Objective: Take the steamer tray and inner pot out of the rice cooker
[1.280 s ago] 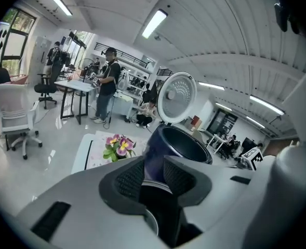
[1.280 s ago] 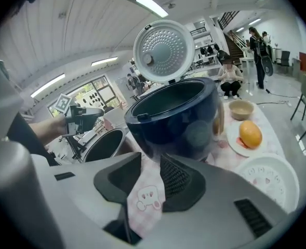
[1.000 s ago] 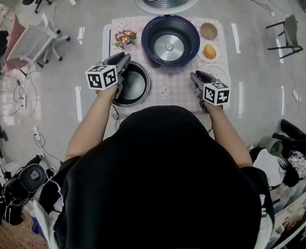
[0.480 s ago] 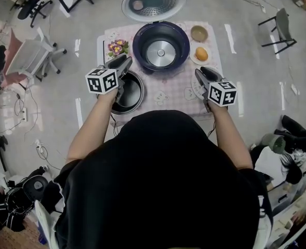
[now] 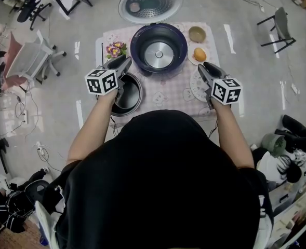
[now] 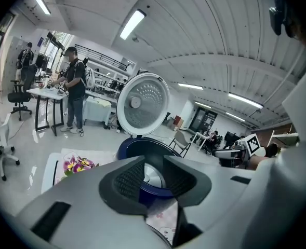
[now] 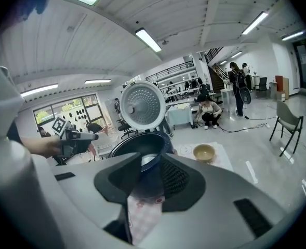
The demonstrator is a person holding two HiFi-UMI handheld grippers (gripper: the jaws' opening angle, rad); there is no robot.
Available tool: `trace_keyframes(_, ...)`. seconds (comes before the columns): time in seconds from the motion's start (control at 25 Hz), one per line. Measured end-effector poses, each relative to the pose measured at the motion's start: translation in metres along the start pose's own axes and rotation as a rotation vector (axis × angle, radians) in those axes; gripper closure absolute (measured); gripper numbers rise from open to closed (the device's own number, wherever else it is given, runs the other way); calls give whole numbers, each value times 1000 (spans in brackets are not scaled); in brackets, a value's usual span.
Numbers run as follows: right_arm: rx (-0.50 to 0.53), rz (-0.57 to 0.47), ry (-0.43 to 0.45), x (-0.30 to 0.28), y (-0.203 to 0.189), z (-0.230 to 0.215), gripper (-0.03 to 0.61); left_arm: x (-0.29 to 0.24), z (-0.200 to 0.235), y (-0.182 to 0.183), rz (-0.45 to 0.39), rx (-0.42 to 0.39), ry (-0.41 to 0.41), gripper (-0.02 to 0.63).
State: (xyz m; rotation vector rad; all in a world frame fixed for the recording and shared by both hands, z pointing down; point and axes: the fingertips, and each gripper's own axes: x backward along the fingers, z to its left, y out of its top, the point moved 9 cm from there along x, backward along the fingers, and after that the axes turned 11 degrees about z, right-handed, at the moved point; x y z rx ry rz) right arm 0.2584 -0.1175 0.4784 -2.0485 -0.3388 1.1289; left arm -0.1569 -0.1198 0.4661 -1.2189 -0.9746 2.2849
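Over the table [image 5: 174, 87], left gripper [image 5: 123, 63] and right gripper [image 5: 204, 67] at opposite edges, jaws apart and empty, rice cooker [image 5: 158, 48] ahead.

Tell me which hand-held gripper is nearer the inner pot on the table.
Left. The left hand-held gripper hovers over the left rim of the inner pot; the right hand-held gripper is well to its right, across the tablecloth.

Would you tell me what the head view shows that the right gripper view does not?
Only the head view: the inner pot standing on the table beside the cooker, the flowers and the orange. Only the right gripper view: a crouching person beyond the table. Both: the cooker with its lid up, the bowl and the left gripper.
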Motion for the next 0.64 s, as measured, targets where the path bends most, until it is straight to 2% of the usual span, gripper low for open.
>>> trace_keyframes(0.64,6,-15,-1,7,10,-14,462,-7,-6,3,-10,5,9,483)
